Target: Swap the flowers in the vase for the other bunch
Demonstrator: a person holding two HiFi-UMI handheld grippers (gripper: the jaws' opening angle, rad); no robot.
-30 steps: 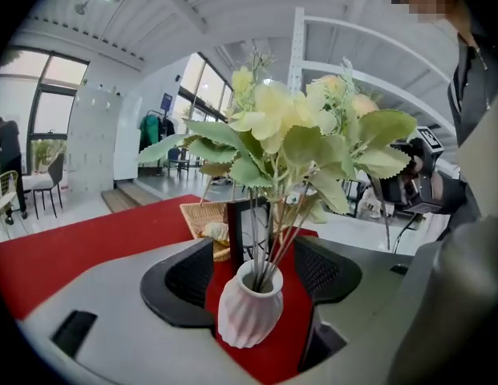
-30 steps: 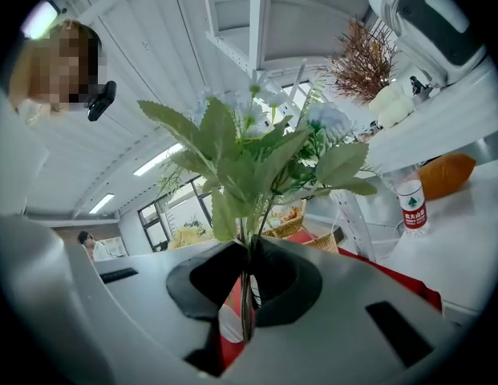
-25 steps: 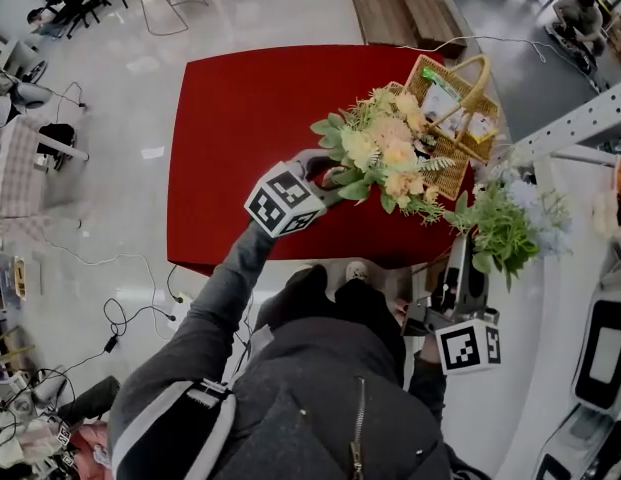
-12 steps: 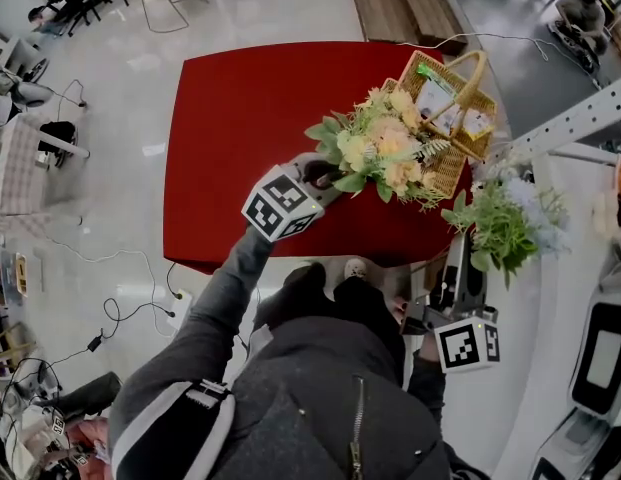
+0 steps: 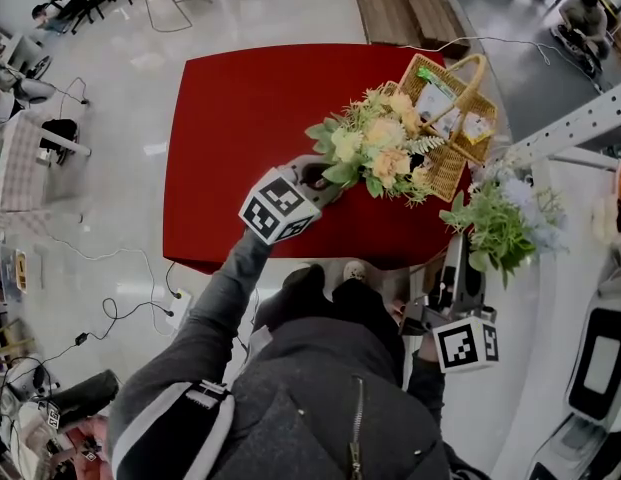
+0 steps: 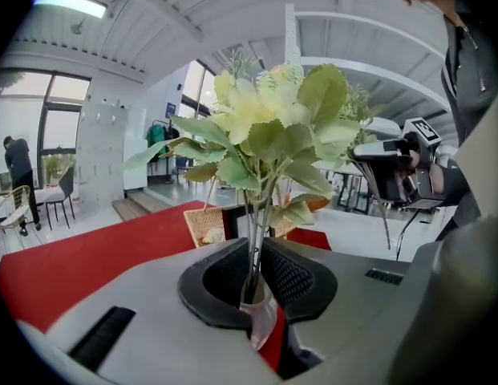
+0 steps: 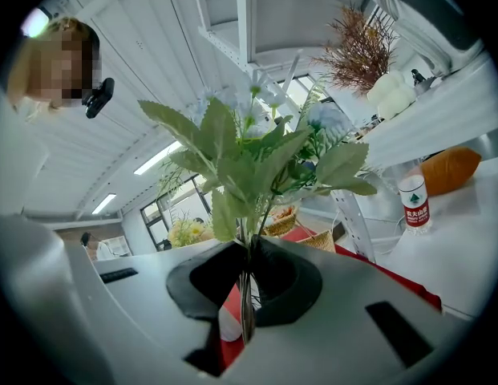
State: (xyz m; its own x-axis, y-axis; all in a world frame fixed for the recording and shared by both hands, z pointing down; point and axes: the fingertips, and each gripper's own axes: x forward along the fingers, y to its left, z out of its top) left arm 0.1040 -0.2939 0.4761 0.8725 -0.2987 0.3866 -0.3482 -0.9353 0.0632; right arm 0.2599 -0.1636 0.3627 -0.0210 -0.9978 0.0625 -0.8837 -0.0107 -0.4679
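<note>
Over red counter [image 5: 220,148], pinches yellow flower bunch [image 5: 375,153] above clear glass vase [image 6: 261,315], left tool [image 6: 255,273] just closing, probably to lift; clamps blue-white bunch [image 5: 500,218] in right tool [image 7: 247,283], waiting aside.

The left tongs [image 6: 255,257] have just been closing on the yellow bunch's [image 6: 269,135] stems, which now sit pinched between them.

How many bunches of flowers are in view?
2. The yellow bunch is over the red table beside the basket; the blue-white bunch is off its right edge. A dried brown sprig in the right gripper view is uncounted.
</note>
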